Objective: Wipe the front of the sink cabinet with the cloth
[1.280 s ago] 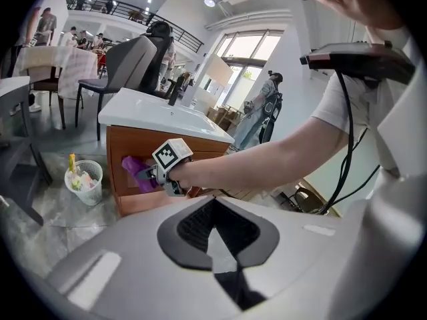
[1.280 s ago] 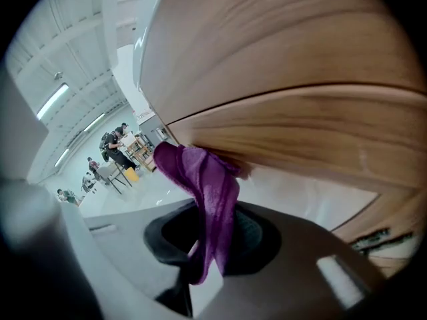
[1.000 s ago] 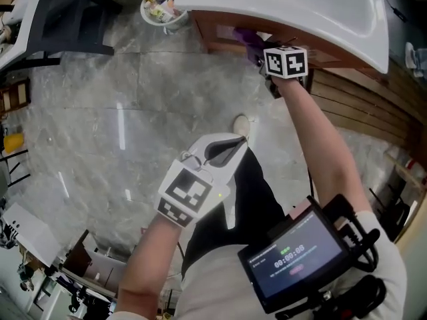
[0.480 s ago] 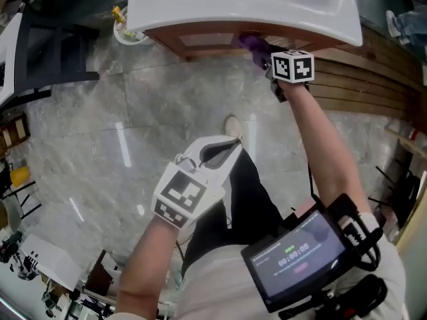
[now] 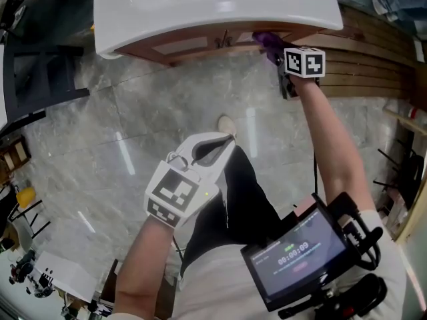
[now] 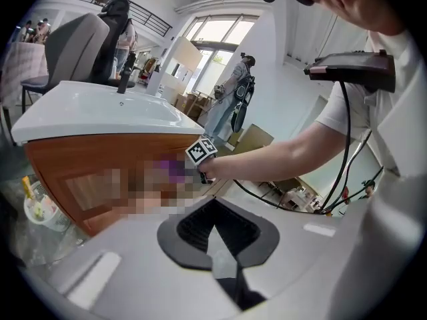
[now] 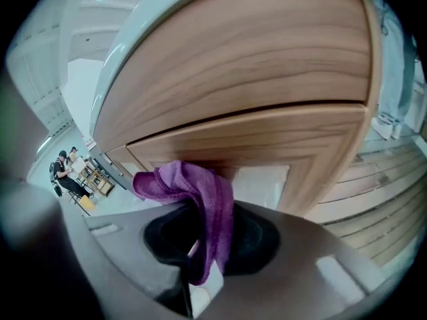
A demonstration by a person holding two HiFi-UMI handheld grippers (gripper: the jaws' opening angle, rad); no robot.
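A purple cloth (image 7: 193, 199) hangs from my right gripper (image 7: 200, 259), which is shut on it and holds it against the wooden front of the sink cabinet (image 7: 267, 99). In the head view the cloth (image 5: 270, 43) presses the cabinet (image 5: 187, 45) under the white basin (image 5: 133, 12), just beyond the right gripper (image 5: 283, 72). My left gripper (image 5: 213, 145) stays low over the floor, away from the cabinet, jaws together with nothing between them. From the left gripper view the cabinet (image 6: 73, 159) stands ahead, and the right gripper's marker cube (image 6: 200, 152) is at it.
Grey marble floor (image 5: 133, 125) lies in front of the cabinet. Wooden slats (image 5: 373, 65) run along the right. A dark chair (image 5: 40, 72) stands at the left. A white bin with rubbish (image 6: 43, 212) sits beside the cabinet's left end.
The right gripper has slid the cloth to the right along the cabinet front. The head view has shifted, and the sink now sits further left. The left gripper is unmoved.
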